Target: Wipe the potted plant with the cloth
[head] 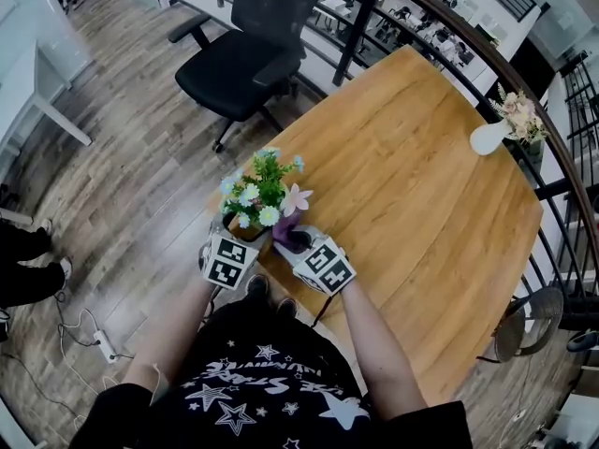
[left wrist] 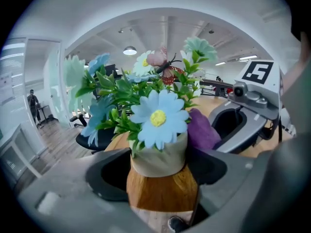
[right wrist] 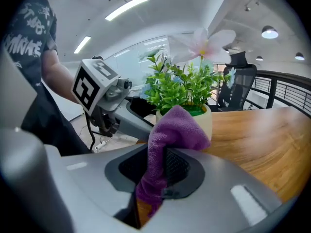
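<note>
Locates the potted plant (head: 259, 193) upright at the near left corner of the tabletop (head: 412, 185), close to the edge; combines green leaves with pale blue, white and pink flowers above a cream pot (left wrist: 158, 157); rests the pot's base on the wood.

Grips the pot with the left gripper (left wrist: 160, 171); sets the jaws fairly wide, one pad against each side of the pot, with the blue flower (left wrist: 158, 118) directly above them.

Clamps the purple cloth (right wrist: 170, 130) in the right gripper (right wrist: 158, 171); brings those jaws narrow on the cloth's lower fold; bunches the upper fold above the jaws, against the pot's wall near the rim, on the plant's right side under the pink flower (head: 298, 197).

Places both grippers side by side at the tabletop's near edge, left gripper on the plant's left, right gripper just beside it on the right; turns both marker cubes (head: 230, 262) upward in the head view; points both grippers forward and down toward the plant.

Sets a white vase (head: 489, 137) with pale flowers well apart, at the tabletop's far right edge; stands a black office chair (head: 234, 68) on the plank floor (head: 140, 185) beyond the tabletop's far left side; runs a dark railing (head: 524, 101) along the far right side.
</note>
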### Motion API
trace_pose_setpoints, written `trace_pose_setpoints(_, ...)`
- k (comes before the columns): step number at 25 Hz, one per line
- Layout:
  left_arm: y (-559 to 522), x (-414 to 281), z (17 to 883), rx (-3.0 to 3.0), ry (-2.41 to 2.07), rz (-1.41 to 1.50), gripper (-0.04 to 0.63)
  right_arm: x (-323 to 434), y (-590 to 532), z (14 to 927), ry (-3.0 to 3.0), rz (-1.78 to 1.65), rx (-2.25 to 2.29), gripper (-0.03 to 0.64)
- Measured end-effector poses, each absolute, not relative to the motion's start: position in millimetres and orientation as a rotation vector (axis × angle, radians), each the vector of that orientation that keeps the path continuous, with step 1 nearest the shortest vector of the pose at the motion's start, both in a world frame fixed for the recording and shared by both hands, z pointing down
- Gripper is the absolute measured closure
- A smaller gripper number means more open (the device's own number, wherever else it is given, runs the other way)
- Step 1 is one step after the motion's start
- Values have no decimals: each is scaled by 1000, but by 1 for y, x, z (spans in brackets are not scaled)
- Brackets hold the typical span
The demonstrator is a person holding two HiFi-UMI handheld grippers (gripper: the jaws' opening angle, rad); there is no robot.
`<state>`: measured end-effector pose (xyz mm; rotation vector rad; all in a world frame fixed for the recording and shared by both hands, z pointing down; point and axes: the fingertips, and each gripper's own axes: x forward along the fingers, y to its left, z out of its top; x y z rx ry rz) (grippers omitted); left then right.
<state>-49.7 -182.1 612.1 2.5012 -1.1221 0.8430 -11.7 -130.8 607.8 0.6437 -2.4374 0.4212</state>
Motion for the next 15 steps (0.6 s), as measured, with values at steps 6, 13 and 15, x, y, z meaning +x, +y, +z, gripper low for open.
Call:
trace_pose_setpoints(6, -181, -49, 614, 2488, -1139, 840, 215, -12, -129, 609, -2428, 462, 679, 536)
trace_pose_setpoints(13, -170, -44, 612, 2511, -1062, 865, 215, -3, -136, 608, -2394, 480, 741, 535)
trace_pose_setpoints(15, -164, -44, 611, 2526, -1036, 874, 215, 0, -138, 607, -2391, 491, 764, 535)
